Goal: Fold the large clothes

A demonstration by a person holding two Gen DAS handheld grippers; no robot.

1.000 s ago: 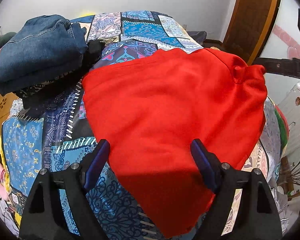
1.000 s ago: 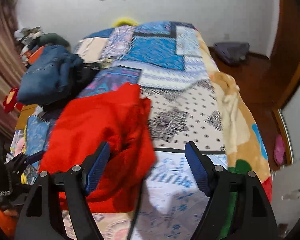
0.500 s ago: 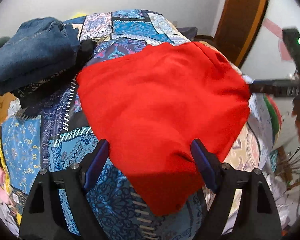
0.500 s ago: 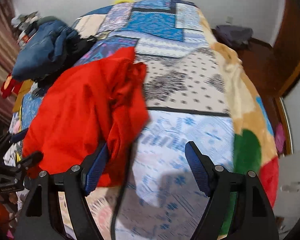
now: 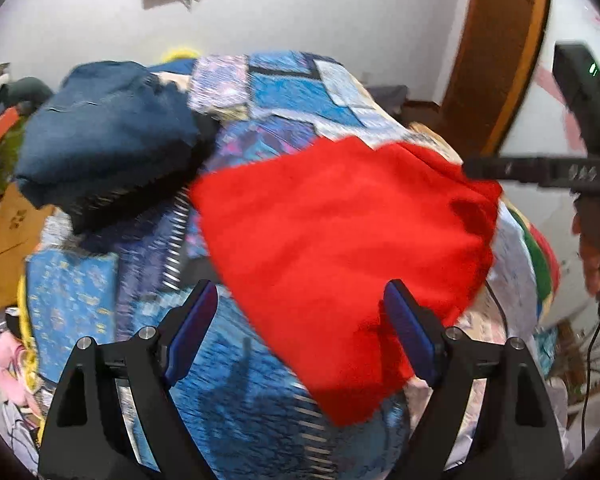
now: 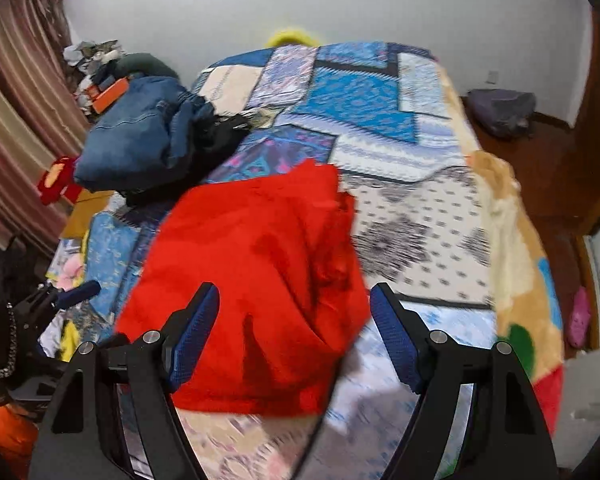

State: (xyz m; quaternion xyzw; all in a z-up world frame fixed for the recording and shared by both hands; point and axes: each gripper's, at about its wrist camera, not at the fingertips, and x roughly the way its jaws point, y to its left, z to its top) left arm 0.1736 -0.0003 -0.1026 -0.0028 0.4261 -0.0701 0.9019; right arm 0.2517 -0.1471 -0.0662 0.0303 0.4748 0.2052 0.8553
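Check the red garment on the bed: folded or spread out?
Folded, roughly. The red garment lies as a compact layered block on the quilt, no sleeves spread; its right edge is bunched. How many layers, cannot tell.

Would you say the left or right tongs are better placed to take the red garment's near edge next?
Probably right. The right tongs stand open directly over the red garment, its near edge just below. The left tongs, also open, straddle only its corner.

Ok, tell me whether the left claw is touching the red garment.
Apart. The right wrist view shows the open left claw off the red garment at its left edge, with patterned bedspread visible between them.
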